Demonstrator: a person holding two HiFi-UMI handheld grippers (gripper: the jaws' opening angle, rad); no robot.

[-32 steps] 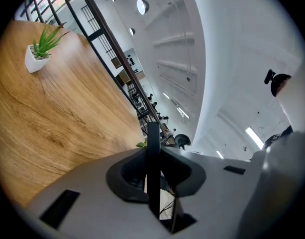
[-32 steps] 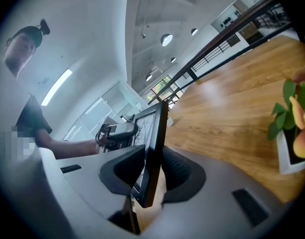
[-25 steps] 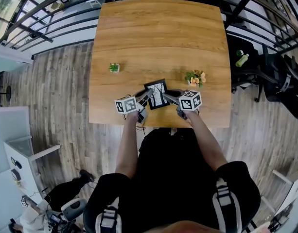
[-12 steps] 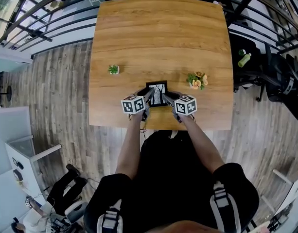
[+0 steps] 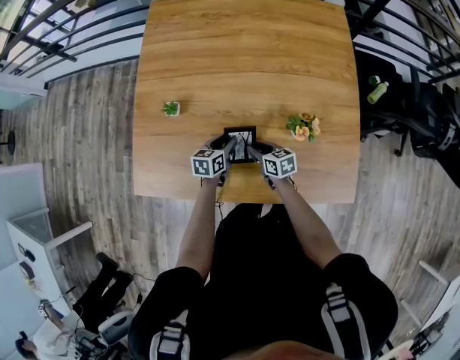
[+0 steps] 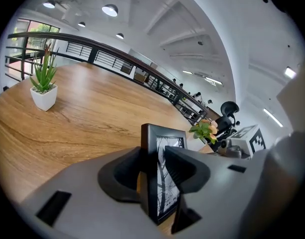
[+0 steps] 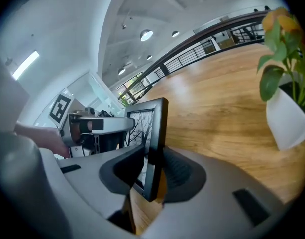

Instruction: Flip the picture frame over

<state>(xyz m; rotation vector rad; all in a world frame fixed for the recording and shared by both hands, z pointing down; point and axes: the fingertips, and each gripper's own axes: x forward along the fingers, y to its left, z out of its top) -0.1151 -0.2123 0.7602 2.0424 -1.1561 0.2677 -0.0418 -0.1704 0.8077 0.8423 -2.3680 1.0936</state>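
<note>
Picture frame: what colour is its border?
The picture frame has a black border, clearest in the left gripper view.

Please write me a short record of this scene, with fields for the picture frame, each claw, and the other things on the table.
Picture frame: black, standing about upright on edge, between both claws
Left claw: jaws have just been opening; the frame stands between them, no longer clamped
Right claw: closed on the frame's other side
Table: wooden; the frame is near its front edge
Green plant: white pot, left of the frame, apart from it
Flower pot: right of the frame, apart from it
Flip: not yet done
</note>
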